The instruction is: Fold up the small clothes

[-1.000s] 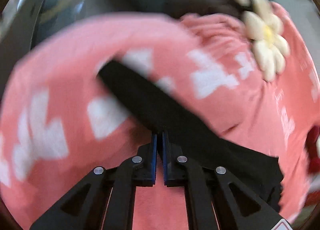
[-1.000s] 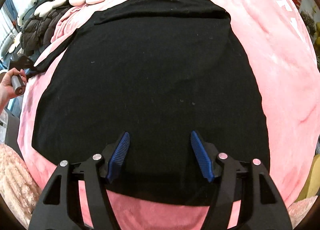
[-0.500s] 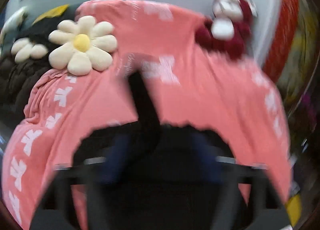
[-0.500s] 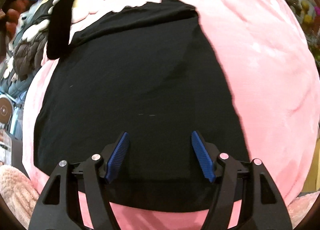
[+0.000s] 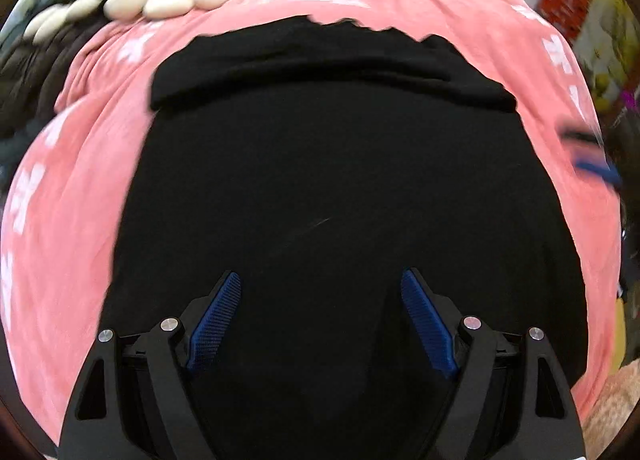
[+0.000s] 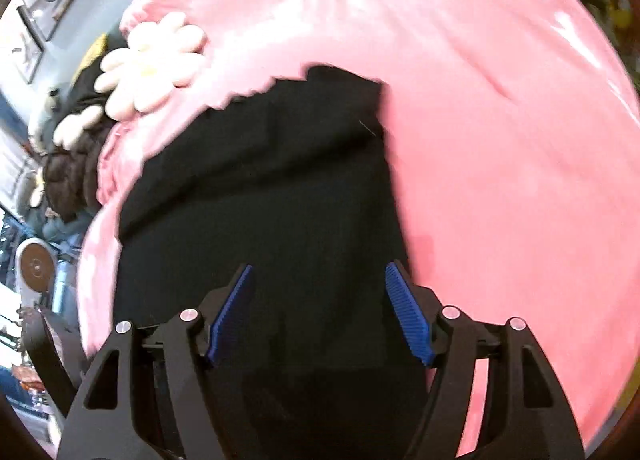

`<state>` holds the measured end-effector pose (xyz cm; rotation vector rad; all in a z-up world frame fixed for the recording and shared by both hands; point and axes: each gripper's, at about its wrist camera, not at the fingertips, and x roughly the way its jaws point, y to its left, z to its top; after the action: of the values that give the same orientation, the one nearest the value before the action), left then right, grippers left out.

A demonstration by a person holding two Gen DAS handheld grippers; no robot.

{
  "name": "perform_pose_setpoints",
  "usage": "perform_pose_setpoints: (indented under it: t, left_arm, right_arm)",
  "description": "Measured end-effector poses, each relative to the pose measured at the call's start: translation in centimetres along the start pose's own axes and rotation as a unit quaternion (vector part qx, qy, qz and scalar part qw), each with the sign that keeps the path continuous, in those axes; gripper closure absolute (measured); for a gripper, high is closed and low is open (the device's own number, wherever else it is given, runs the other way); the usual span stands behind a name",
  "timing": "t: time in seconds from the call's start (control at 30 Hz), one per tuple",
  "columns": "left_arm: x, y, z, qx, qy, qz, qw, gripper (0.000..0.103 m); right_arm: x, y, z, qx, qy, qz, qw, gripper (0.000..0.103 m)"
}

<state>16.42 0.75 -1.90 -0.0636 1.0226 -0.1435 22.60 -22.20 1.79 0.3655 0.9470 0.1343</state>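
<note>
left wrist: one black garment [image 5: 320, 188]

1. The left gripper [image 5: 320, 316] has its jaws spread wide, blue ribbed pads [image 5: 214, 324] facing each other, nothing between them
2. The right gripper [image 6: 318, 312] is likewise spread wide and holds nothing; its blurred tip shows at the left view's right edge
</note>
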Motion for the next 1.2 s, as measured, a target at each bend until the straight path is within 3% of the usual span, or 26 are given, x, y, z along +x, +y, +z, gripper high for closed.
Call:
perform_pose_setpoints:
  t: [0.07,0.2,0.33,0.37,0.4,0.43,0.5,0.63,0.73,0.8,0.87,0.93,1.03,1.13,1.2]
  left_arm:
    - [-0.3,1.4,-0.8,-0.012,-0.008,-0.013,0.9998,0.023]
    - [-0.5,2.4,-1.6,-0.006,-0.028,-0.022,0.9993,0.023]
    - [-0.6,2.5,-2.0,0.012,-0.041,-0.023,0.9988,0.021]
    - [-0.6,2.4,-2.2,0.016,-0.041,-0.022,0.9988,0.021]
    - [-0.6,2.4,-2.1,0.017,-0.041,-0.024,0.9987,0.021]
    - [-0.6,2.4,-2.0,0.017,-0.041,-0.028,0.9986,0.02]
    - [-0.8,2.7,-1.8,0.009,-0.043,-0.039,0.9983,0.02]
    - [-0.9,3.2,-1.3,-0.021,-0.045,-0.063,0.9968,0.02]
    - [-0.9,3.1,-1.3,-0.024,-0.045,-0.061,0.9968,0.02]
    - [-0.8,2.8,-1.3,-0.015,-0.047,-0.054,0.9973,0.02]
    - [-0.6,2.4,-1.4,-0.006,-0.048,-0.046,0.9978,0.019]
    - [-0.6,2.1,-1.6,-0.001,-0.05,-0.04,0.9979,0.019]
    - [-0.5,2.1,-1.7,0.005,-0.054,-0.036,0.9979,0.018]
    - [-0.3,2.2,-1.7,0.006,-0.058,-0.036,0.9976,0.017]
    - [-0.2,2.3,-1.7,0.006,-0.061,-0.035,0.9975,0.016]
  right_arm:
    - [2.5,1.3,2.6,-0.004,0.006,0.007,1.0,0.037]
    - [9.3,2.9,6.7,0.003,0.03,-0.039,0.999,0.037]
    - [13.5,3.2,7.2,0.03,0.052,-0.06,0.996,0.042]
    - [13.7,4.1,7.2,0.012,0.046,-0.072,0.996,0.053]
    - [13.9,5.2,7.4,-0.008,0.049,-0.066,0.997,0.085]
    - [13.7,5.8,7.5,-0.013,0.05,-0.054,0.997,0.1]
    - [11.6,7.6,8.3,-0.033,0.018,-0.032,0.999,0.099]
    - [3.8,10.2,11.9,-0.063,-0.09,0.01,0.994,0.099]
    - [0.7,8.5,12.4,-0.068,-0.135,-0.039,0.988,0.099]
    - [2.7,5.5,11.4,-0.085,-0.105,-0.115,0.984,0.099]
    - [6.8,1.2,9.7,-0.059,-0.024,-0.141,0.988,0.099]
    - [9.0,-1.7,7.8,-0.038,0.018,-0.155,0.987,0.099]
    - [8.6,-3.2,6.3,0.004,0.016,-0.117,0.993,0.095]
    - [7.4,-3.0,6.2,0.008,0.0,-0.104,0.995,0.089]
    - [6.7,-3.0,6.1,0.003,-0.001,-0.105,0.994,0.074]
